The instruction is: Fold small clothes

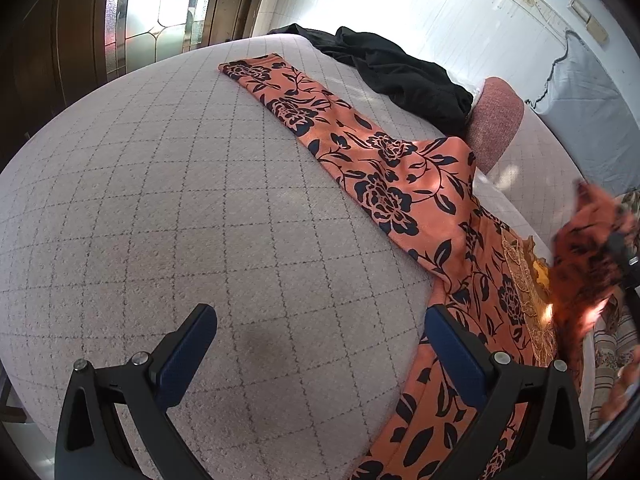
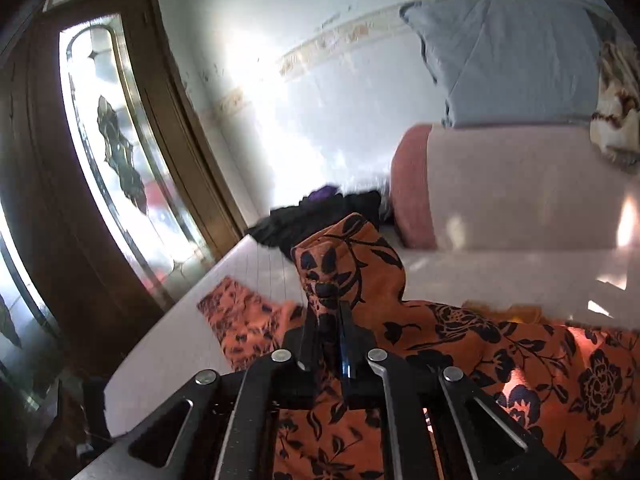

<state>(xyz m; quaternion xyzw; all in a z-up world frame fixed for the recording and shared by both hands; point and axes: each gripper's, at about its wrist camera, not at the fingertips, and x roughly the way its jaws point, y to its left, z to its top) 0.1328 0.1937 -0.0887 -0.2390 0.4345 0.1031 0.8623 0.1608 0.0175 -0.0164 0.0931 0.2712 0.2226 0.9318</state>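
Fingers of right gripper clamped on raised fold of orange garment; left gripper fingers wide apart over bed, empty.

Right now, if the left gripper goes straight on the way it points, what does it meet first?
Probably the bare grey quilt. The left gripper is open, and the floral garment lies just right of its line.

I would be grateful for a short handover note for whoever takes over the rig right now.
Left gripper: open, empty, above the grey checked cover.
Right gripper: pinching a lifted bunch of the orange flowered garment, jaws close together.
One leg of it lies flat across the cover; the rest is rumpled by the right gripper.
A black garment waits at the far edge.
Done: nothing folded yet.
Left: fold both.
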